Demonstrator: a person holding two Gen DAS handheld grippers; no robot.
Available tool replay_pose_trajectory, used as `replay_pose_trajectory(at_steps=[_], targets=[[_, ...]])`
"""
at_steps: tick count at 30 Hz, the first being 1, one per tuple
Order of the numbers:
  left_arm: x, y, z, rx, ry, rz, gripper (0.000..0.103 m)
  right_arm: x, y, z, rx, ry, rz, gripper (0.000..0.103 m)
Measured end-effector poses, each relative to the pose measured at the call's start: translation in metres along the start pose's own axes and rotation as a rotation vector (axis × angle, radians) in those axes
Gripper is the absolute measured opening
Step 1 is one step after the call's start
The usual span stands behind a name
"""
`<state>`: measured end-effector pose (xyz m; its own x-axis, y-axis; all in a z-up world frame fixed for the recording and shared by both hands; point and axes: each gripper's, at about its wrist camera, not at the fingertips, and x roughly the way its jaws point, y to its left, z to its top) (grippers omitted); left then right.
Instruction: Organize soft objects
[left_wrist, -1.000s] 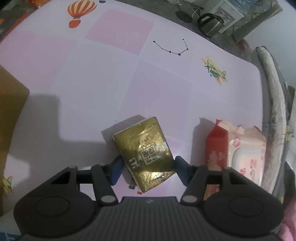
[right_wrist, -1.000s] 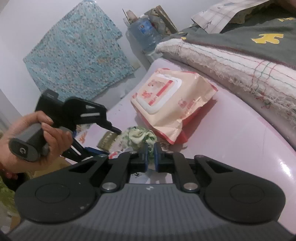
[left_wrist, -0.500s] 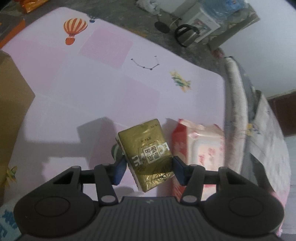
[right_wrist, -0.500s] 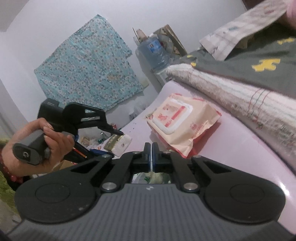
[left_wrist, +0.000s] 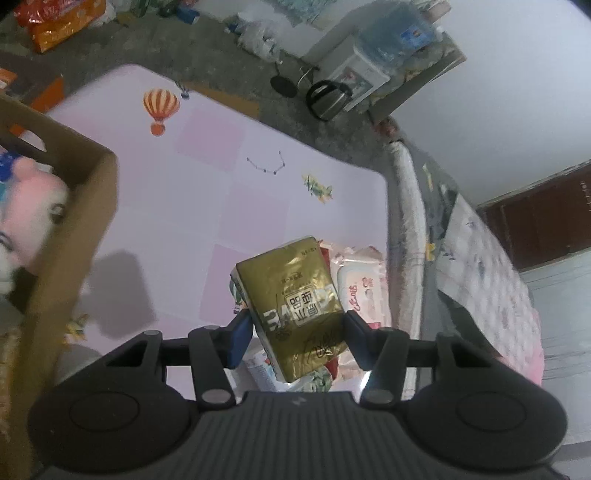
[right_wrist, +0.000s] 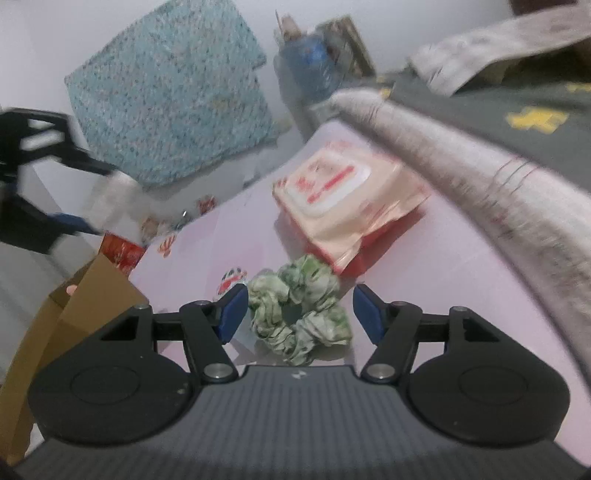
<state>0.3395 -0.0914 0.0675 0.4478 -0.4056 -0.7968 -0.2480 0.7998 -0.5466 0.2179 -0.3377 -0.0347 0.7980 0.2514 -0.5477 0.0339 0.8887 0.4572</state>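
The gold tissue pack (left_wrist: 291, 306), clamped in the left gripper (left_wrist: 295, 332), now rides higher, nearing the cardboard box (left_wrist: 70, 236). The right gripper (right_wrist: 297, 314) has spread wide around the green scrunchie (right_wrist: 299, 314), seemingly ready to grasp.

Both my views are dim and bluish, with strong fisheye bending at the edges. A dark shadow lies on the pink table (left_wrist: 229, 206) at lower left. My right view smears with motion blur, worst along its left and right sides.

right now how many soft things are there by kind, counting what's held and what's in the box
gold tissue pack, in the left gripper: 1
wet wipes pack: 1
green scrunchie: 1
pink plush toy, in the cardboard box: 1
total: 4
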Motion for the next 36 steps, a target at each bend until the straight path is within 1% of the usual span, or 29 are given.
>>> replay_pose_trajectory(at_steps=[3,5,7,10,12,13,14,15,17,20,23,26,30,33,36], targets=[[-0.030,0.009,-0.003,0.008,-0.027,-0.018,0.055,0.021,0.002,-0.002,0.008,0.067,0.040,0.065],[-0.049,0.017,-0.003,0.010,-0.049,-0.027,0.055,0.028,0.008,-0.006,-0.016,0.092,0.043,0.068],[-0.069,0.029,-0.004,0.002,-0.072,-0.039,0.055,0.031,0.016,-0.010,-0.052,0.095,0.042,0.070],[-0.099,0.052,-0.007,-0.025,-0.114,-0.057,0.055,0.033,0.023,-0.014,-0.091,0.092,0.027,0.070],[-0.116,0.074,-0.009,-0.059,-0.136,-0.070,0.055,0.032,0.022,-0.015,-0.082,0.091,0.021,0.061],[-0.123,0.083,-0.010,-0.074,-0.145,-0.074,0.055,0.033,0.019,-0.015,-0.071,0.097,0.023,0.050],[-0.130,0.094,-0.012,-0.088,-0.154,-0.075,0.055,0.033,0.016,-0.014,-0.053,0.101,0.023,0.042],[-0.136,0.105,-0.013,-0.102,-0.162,-0.072,0.055,0.032,0.012,-0.014,-0.033,0.099,0.023,0.039],[-0.147,0.127,-0.017,-0.131,-0.175,-0.062,0.055,0.030,0.007,-0.013,-0.012,0.090,0.021,0.023],[-0.158,0.160,-0.025,-0.179,-0.187,-0.063,0.055,0.024,0.003,-0.012,0.025,0.064,0.018,0.012],[-0.168,0.188,-0.035,-0.207,-0.198,-0.064,0.055,0.015,-0.002,-0.011,0.086,0.043,0.032,0.009],[-0.179,0.209,-0.046,-0.201,-0.215,-0.061,0.055,-0.002,-0.009,-0.012,0.163,0.014,0.063,0.008],[-0.189,0.224,-0.062,-0.161,-0.231,-0.055,0.055,-0.036,-0.016,-0.014,0.280,-0.043,0.128,0.008],[-0.194,0.232,-0.072,-0.129,-0.231,-0.063,0.055,-0.063,-0.013,-0.015,0.332,-0.086,0.181,0.008],[-0.200,0.240,-0.080,-0.091,-0.230,-0.070,0.055,-0.088,-0.003,-0.016,0.354,-0.120,0.236,0.008]])
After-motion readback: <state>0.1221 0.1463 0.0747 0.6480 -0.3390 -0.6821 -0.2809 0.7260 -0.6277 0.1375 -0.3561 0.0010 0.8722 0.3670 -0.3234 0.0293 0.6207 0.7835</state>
